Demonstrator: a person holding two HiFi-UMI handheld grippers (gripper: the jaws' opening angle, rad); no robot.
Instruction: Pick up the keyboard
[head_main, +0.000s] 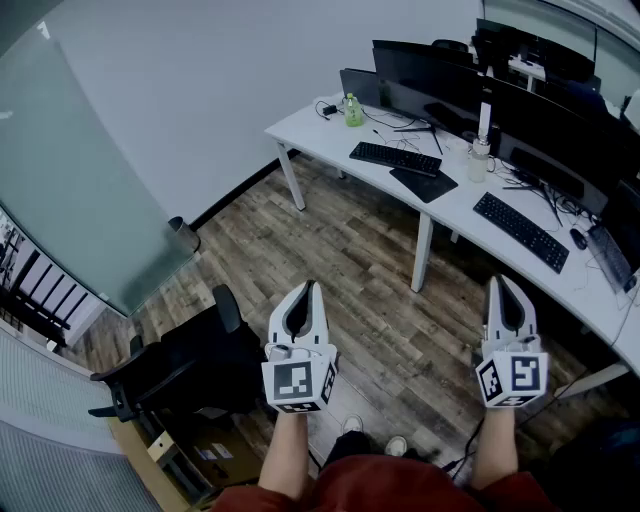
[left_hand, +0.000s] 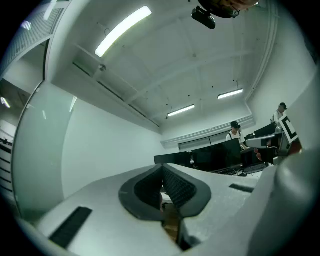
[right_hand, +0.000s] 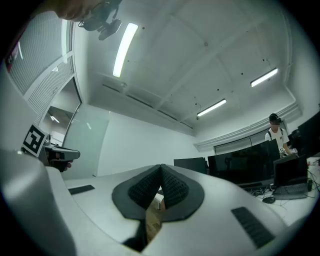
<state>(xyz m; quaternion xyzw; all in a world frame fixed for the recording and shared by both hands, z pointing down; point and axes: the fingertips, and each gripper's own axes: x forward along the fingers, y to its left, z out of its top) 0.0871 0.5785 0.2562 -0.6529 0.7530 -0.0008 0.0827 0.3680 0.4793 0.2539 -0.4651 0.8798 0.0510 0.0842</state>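
Holding left gripper (head_main: 311, 285) and right gripper (head_main: 498, 281) over the floor (head_main: 370, 260), fingers pressed together, empty. Standing well apart from keyboard (head_main: 396, 157) on worktop (head_main: 312, 128).

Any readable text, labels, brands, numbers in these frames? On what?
No text is readable.
Marker cubes on the left gripper and right gripper: square patterns only, no letters.
Label on the green bottle: too small to read.
Key legends on the left keyboard and right keyboard: too small.
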